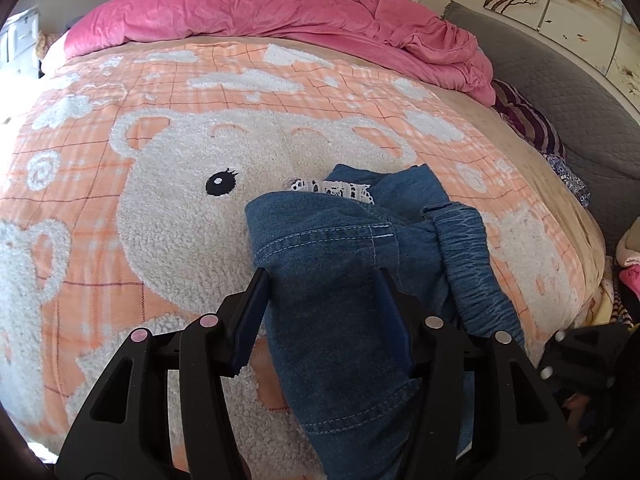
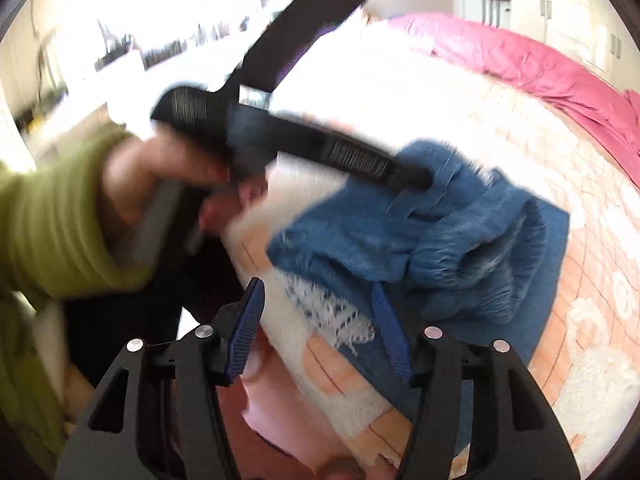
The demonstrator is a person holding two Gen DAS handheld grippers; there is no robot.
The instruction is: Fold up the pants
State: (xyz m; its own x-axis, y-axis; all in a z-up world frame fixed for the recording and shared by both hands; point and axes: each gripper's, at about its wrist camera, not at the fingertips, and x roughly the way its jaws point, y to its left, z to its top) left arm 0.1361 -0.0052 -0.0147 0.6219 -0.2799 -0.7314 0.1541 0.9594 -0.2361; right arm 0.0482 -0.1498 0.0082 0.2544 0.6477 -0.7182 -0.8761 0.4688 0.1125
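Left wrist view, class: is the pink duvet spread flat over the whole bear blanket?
No, the pink duvet lies bunched at the far end of the bear blanket.

Bright daylight, left view sharp, right view motion-blurred, overexposed, fisheye-bent edges

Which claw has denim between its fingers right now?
The left claw: the denim pants run between its fingers. The right claw hangs open above them.
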